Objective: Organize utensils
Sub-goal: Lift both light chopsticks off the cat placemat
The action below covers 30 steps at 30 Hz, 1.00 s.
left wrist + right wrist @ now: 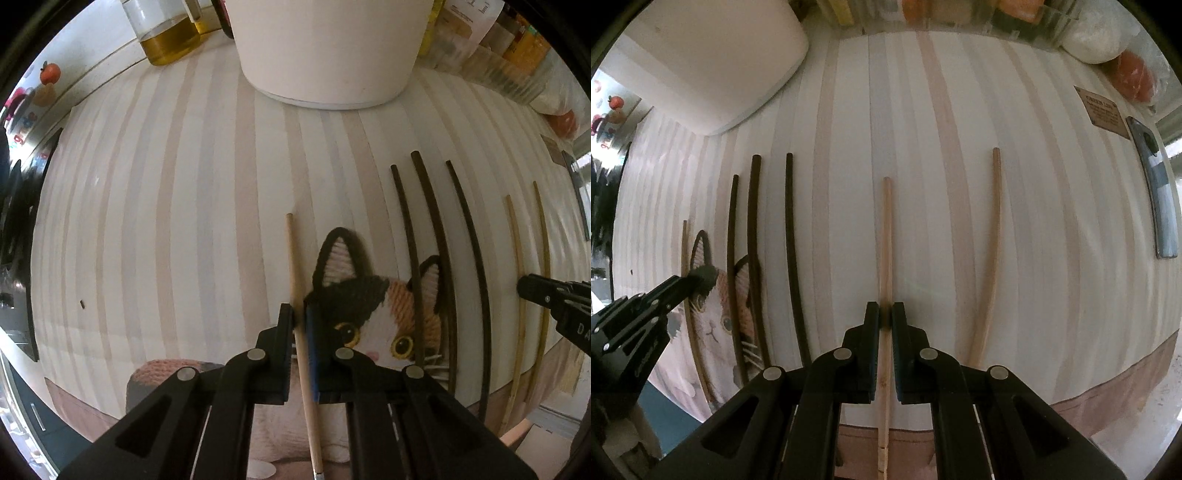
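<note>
**Ana:** Left tool (299, 314) first — how do its jaws stand?

**Ben:** Pressed together on a light wooden chopstick (295, 266). The stick runs between the two pads and lies along the stripes of the table (166, 221), its butt end pointing toward the far edge. A knitted cat coaster (373, 314) lies just beside it, overhanging the near edge.

**Ana:** And the right tool (885, 317)?

**Ben:** Also pinching, jaws drawn in on a pale bamboo chopstick (885, 240), which likewise lies lengthwise with the stripes and sticks out past the near edge of the table.

**Ana:** What lies around them?

**Ben:** Between the two tools, three dark chopsticks (753, 229) lie side by side, roughly parallel; two of them cross the cat coaster, the third lies just beside it on bare table. On the other side of the right tool lies a second pale chopstick (991, 251), apart from the held one.

**Ana:** Farther out?

**Ben:** A white container (325, 48) stands near the far edge, with a glass jar of yellow oil (166, 37) beside it toward the far left corner. A phone (1161, 192) lies along the right edge, with a small brown label (1102, 110) near it.
</note>
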Tool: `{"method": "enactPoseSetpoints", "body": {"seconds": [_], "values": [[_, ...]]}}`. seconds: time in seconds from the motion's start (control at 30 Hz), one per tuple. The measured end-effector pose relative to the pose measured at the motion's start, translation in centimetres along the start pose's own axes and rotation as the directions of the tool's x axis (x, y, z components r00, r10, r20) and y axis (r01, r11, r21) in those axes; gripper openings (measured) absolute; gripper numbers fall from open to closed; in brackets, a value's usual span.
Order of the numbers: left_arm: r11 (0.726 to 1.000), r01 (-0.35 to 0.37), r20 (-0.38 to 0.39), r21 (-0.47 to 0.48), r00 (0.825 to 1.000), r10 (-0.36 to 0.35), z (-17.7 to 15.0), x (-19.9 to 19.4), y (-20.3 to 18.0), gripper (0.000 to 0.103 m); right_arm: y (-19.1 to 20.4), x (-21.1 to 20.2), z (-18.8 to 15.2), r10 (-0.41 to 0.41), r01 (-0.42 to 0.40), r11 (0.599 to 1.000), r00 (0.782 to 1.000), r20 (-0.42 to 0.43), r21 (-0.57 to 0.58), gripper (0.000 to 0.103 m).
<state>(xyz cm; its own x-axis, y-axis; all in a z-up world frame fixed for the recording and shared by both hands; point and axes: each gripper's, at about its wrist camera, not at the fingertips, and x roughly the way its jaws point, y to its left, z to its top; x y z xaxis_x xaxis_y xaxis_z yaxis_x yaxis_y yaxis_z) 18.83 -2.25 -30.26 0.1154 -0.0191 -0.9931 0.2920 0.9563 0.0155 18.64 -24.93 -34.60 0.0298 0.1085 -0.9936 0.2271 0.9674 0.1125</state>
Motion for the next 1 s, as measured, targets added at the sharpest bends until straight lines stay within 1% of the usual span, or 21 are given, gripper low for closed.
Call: {"method": "enactPoseSetpoints", "body": {"seconds": [0.13,0.2,0.27,0.47,0.53,0.67,0.73,0.83,0.93,1.0], "values": [[1.000,-0.003,0.004,0.003,1.000,0.003,0.0,0.2,0.4,0.005,-0.5,-0.3,0.0,-0.001,0.001,1.000,1.000,-0.028,-0.002,0.007],[1.000,-0.002,0.005,0.002,1.000,0.002,-0.6,0.2,-0.2,0.005,-0.1,-0.2,0.1,0.001,-0.001,1.000,0.999,-0.034,-0.002,0.007],[1.000,0.002,0.004,0.000,1.000,-0.002,-0.9,0.1,0.1,0.005,0.0,-0.2,0.5,0.002,-0.002,1.000,0.999,-0.037,0.001,0.007],[1.000,0.002,0.001,-0.006,1.000,-0.002,-0.1,0.0,0.4,0.005,1.0,0.0,1.7,-0.017,0.017,1.000,0.999,-0.033,-0.007,0.007],[1.000,0.003,0.004,-0.026,1.000,-0.003,0.1,0.0,0.8,0.005,1.5,-0.1,2.0,-0.018,0.018,1.000,0.999,-0.030,-0.010,0.007],[0.995,0.015,-0.001,-0.102,1.000,-0.016,1.3,0.4,2.8,0.005,2.4,0.0,2.3,-0.027,0.027,0.999,0.999,-0.018,-0.023,0.007],[0.994,0.024,-0.006,-0.110,1.000,-0.025,1.7,0.5,3.4,0.005,2.7,-0.1,2.2,-0.030,0.030,0.999,0.999,-0.018,-0.024,0.007],[0.995,0.032,-0.012,-0.094,0.999,-0.034,2.3,0.5,3.9,0.006,2.9,0.0,2.7,-0.031,0.030,0.999,0.999,-0.037,-0.028,0.007],[0.998,0.015,-0.010,-0.058,1.000,-0.015,2.5,0.5,3.5,0.005,2.7,-0.6,2.8,-0.027,0.025,0.999,0.998,-0.052,-0.035,0.007],[0.998,0.014,-0.008,-0.060,1.000,-0.015,2.5,0.7,3.6,0.005,2.9,-0.4,3.1,-0.026,0.024,0.999,0.998,-0.053,-0.038,0.007]]}}
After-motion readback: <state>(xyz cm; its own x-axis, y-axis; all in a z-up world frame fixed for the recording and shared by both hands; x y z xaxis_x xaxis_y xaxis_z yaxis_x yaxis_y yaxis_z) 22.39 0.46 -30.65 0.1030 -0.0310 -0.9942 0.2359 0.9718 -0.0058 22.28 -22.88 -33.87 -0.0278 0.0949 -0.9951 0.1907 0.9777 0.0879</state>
